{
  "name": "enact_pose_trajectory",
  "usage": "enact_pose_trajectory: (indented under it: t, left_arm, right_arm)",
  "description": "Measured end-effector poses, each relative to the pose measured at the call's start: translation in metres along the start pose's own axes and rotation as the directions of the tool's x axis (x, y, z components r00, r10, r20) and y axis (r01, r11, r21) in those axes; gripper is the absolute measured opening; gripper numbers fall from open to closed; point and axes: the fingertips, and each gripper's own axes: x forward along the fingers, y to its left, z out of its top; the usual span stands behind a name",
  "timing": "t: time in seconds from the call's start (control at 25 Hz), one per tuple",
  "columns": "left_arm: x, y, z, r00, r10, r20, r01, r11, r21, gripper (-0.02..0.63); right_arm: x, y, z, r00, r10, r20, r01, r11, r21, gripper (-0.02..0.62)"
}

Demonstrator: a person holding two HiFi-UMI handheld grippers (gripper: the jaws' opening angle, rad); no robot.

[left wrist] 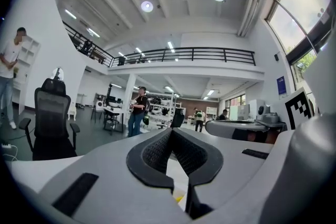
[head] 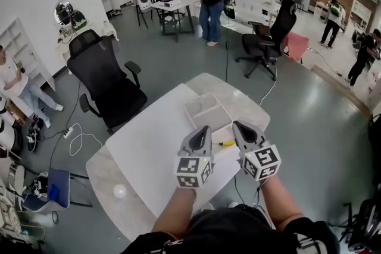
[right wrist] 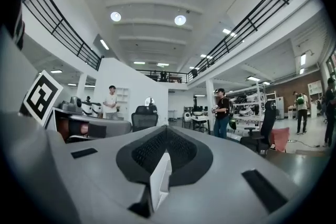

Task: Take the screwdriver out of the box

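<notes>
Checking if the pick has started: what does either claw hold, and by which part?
Nothing. The left claw and right claw are both shut with nothing between their jaws; the screwdriver lies ungripped between the two.

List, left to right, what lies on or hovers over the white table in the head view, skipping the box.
small white round object → left gripper → yellow-handled screwdriver → right gripper
</notes>
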Motion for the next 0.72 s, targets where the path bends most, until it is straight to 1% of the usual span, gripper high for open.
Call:
enact_pose_trajectory:
  t: [0.2,0.28,0.36,0.48,0.56,0.64,0.72]
  left_arm:
    - [0.002,0.006,-0.009,0.999,0.039,-0.023,-0.039,0.999,-0.027,0.014]
    - [0.007,0.007,-0.009,0.998,0.048,-0.028,-0.049,0.998,-0.027,0.014]
    - [0.011,0.007,-0.010,0.998,0.055,-0.037,-0.056,0.998,-0.024,0.014]
    - [0.014,0.007,-0.014,0.996,0.072,-0.053,-0.073,0.997,-0.021,0.014]
    - [0.016,0.006,-0.015,0.994,0.088,-0.058,-0.090,0.996,-0.021,0.014]
    - [0.018,0.006,-0.017,0.992,0.105,-0.064,-0.107,0.994,-0.021,0.014]
    - [0.019,0.008,-0.018,0.990,0.121,-0.069,-0.123,0.992,-0.021,0.014]
  right_arm:
    - [0.008,-0.003,-0.023,0.990,0.097,-0.104,-0.103,0.993,-0.051,0.014]
    - [0.014,-0.009,-0.029,0.981,0.136,-0.140,-0.149,0.985,-0.082,0.014]
    - [0.020,-0.014,-0.040,0.966,0.180,-0.188,-0.202,0.973,-0.109,0.014]
    - [0.028,-0.021,-0.060,0.935,0.243,-0.259,-0.279,0.953,-0.113,0.014]
    - [0.032,-0.027,-0.075,0.909,0.276,-0.312,-0.325,0.938,-0.118,0.014]
    - [0.033,-0.029,-0.091,0.875,0.311,-0.370,-0.378,0.917,-0.124,0.014]
    - [0.034,-0.029,-0.108,0.835,0.345,-0.428,-0.434,0.892,-0.126,0.014]
